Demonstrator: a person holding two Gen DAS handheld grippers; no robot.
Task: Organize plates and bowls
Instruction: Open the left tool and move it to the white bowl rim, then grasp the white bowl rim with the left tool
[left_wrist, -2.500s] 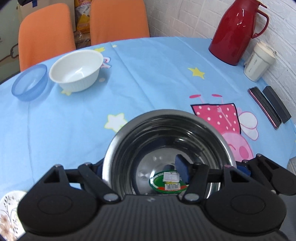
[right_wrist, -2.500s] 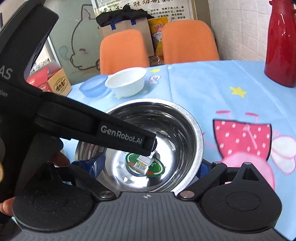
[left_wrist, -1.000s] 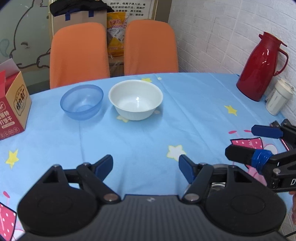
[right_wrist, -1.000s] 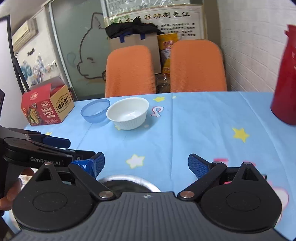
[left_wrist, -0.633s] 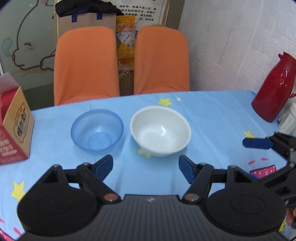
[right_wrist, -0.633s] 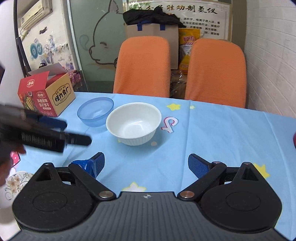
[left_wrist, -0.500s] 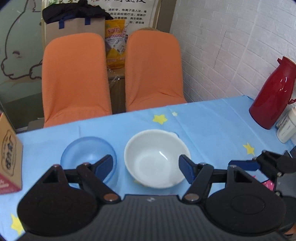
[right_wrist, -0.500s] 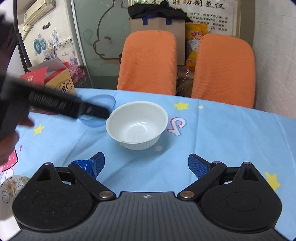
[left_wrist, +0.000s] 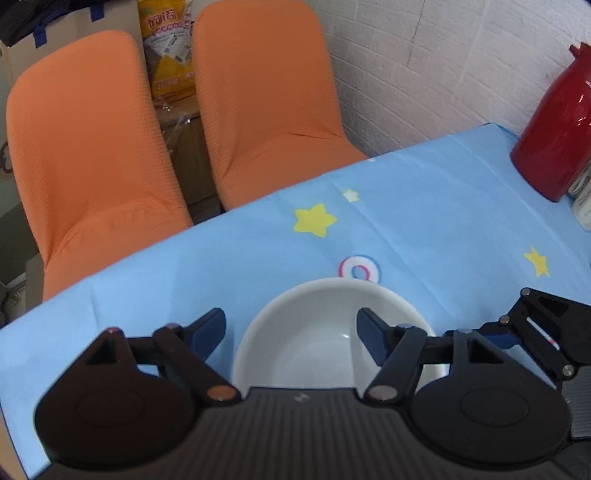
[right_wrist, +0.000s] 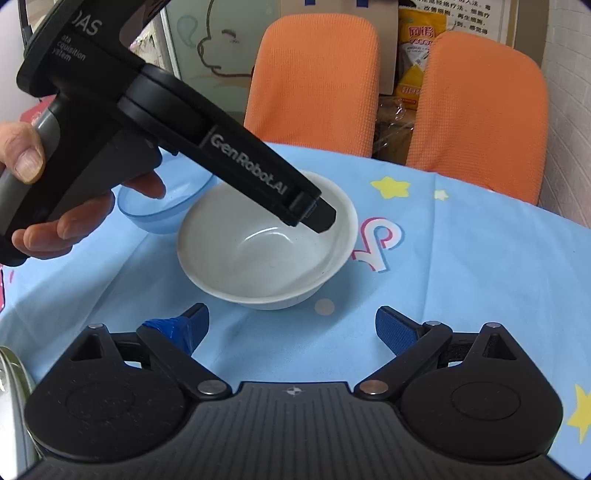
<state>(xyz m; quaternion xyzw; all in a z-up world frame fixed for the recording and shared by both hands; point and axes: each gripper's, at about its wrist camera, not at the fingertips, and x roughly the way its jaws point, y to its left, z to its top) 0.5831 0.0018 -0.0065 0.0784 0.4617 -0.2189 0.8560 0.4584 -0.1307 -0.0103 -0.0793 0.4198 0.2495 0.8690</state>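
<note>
Hovering right over the white bowl (left_wrist: 325, 343), the left claw (left_wrist: 291, 328) has its blue pads spread apart with nothing pinched; in its own view the right pad sits over the bowl's inside and the left pad is off past the rim, over the blue tabletop (left_wrist: 424, 221). From the right wrist view you can see that claw coming in from the upper left, a hand (right_wrist: 55, 206) wrapped round its grip, tip poking over the bowl's far rim, though whether it actually touches the bowl is hard to say. The right claw (right_wrist: 291, 326) is wide too and empty, sitting at the bottom of its frame with the bowl just beyond its pads, not touching. A blue bowl (right_wrist: 166, 206) sits just left of the white one, partly hidden behind the hand. Bit of shiny steel rim (right_wrist: 11, 387) peeks in at the lower left edge. Two orange chairs (left_wrist: 266, 96) stand behind the tabletop, and a red jug (left_wrist: 554, 125) stands at the right edge of the left view.
</note>
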